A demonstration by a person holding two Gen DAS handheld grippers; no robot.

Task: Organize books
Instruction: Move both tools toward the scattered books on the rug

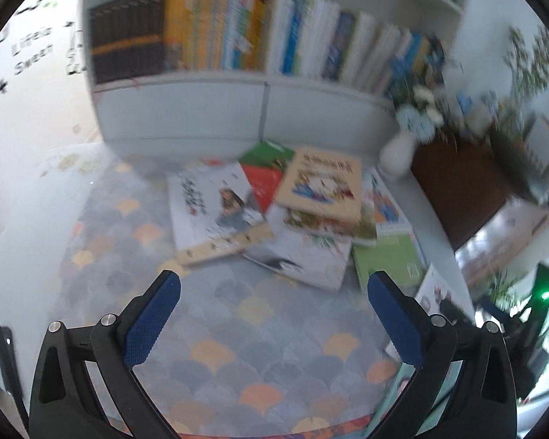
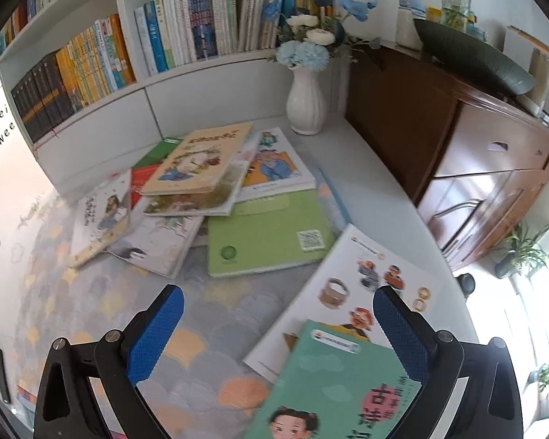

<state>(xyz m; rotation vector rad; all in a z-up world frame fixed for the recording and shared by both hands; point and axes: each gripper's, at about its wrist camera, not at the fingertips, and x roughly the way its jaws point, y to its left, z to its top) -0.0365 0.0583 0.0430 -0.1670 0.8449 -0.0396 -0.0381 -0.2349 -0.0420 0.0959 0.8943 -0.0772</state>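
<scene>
Clearly a pile of loose books (image 2: 216, 197) lying flat and overlapped on a patterned mat (image 2: 216, 307), centre of the right wrist view, just below a white bookshelf (image 2: 208, 84) at upper left already packed with upright spines. Topmost in the pile: a tan-covered book (image 2: 197, 162), resting tilted on the others. Beside the pile, lower down: a green book (image 2: 267, 234). Bottom right of the frame: a teal book (image 2: 333, 384) overlapping a white picture book (image 2: 369, 274).

Right gripper (image 2: 278, 305) hovering empty at the bottom of its frame, blue fingers spread wide, nothing between them. Left gripper (image 1: 274, 292) likewise spread wide and empty at the bottom of its own frame, above bare mat, short of the pile.

Probably the approach to a first pick. Best done by starting with the tan-covered book, since nothing lies on it; coming in low at a raised, overhanging edge so one finger slips under the cover; pinching near the spine to stop pages fanning; steadying the books beneath with the other gripper.

Right wrist view: sharp, showing the white vase (image 2: 305, 106) of flowers standing just beside the pile, a tipping risk, plus the wooden cabinet (image 2: 457, 139) at right and the two near books. Left wrist view: blurred, titles unreadable, but showing the open stretch of mat before the pile, and only slivers of those near books at lower right.
</scene>
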